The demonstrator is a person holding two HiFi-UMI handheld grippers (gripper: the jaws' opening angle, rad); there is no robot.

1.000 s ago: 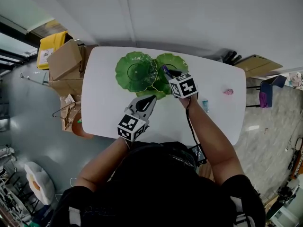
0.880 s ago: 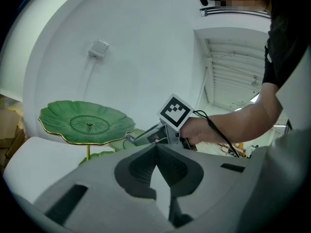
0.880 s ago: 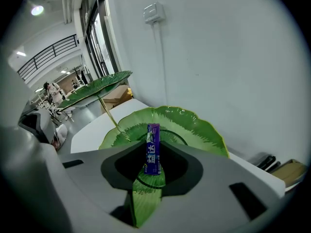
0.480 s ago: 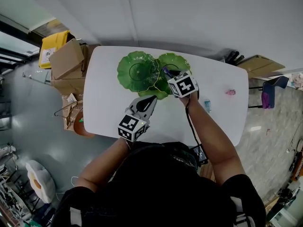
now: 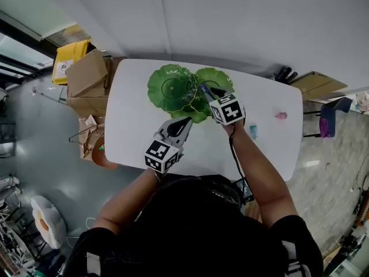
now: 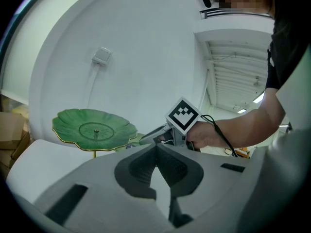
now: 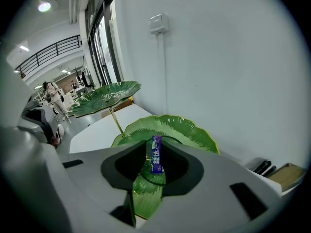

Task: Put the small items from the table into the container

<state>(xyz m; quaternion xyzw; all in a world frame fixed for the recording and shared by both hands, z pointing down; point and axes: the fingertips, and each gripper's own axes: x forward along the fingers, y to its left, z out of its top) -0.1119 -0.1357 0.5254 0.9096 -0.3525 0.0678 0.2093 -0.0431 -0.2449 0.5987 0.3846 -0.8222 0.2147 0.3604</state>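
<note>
- Tiered leaf-shaped dish (image 5: 170,88): green, veined, with a thin gold rim and stem.
- Packet (image 7: 156,154): purple and blue, with white lettering.
- Table (image 5: 132,131): plain white.
- Left gripper (image 5: 183,122) and right gripper (image 5: 206,89): grey with black pads, and cubes with black-and-white square markers.
- On the table: a pink item (image 5: 281,115) and a pale blue item (image 5: 253,132).
- Bin (image 5: 70,60): yellow.
- Cardboard boxes (image 5: 87,73): brown.

Head view drifted; table (image 5: 132,137) slightly right, lower in frame.

- We see 1 white table (image 5: 130,137).
- A green leaf-shaped dish stand (image 5: 171,87) stands near its far edge.
- 2 small things lie on its right part: a blue item (image 5: 252,132) and a pink item (image 5: 281,115).
</note>
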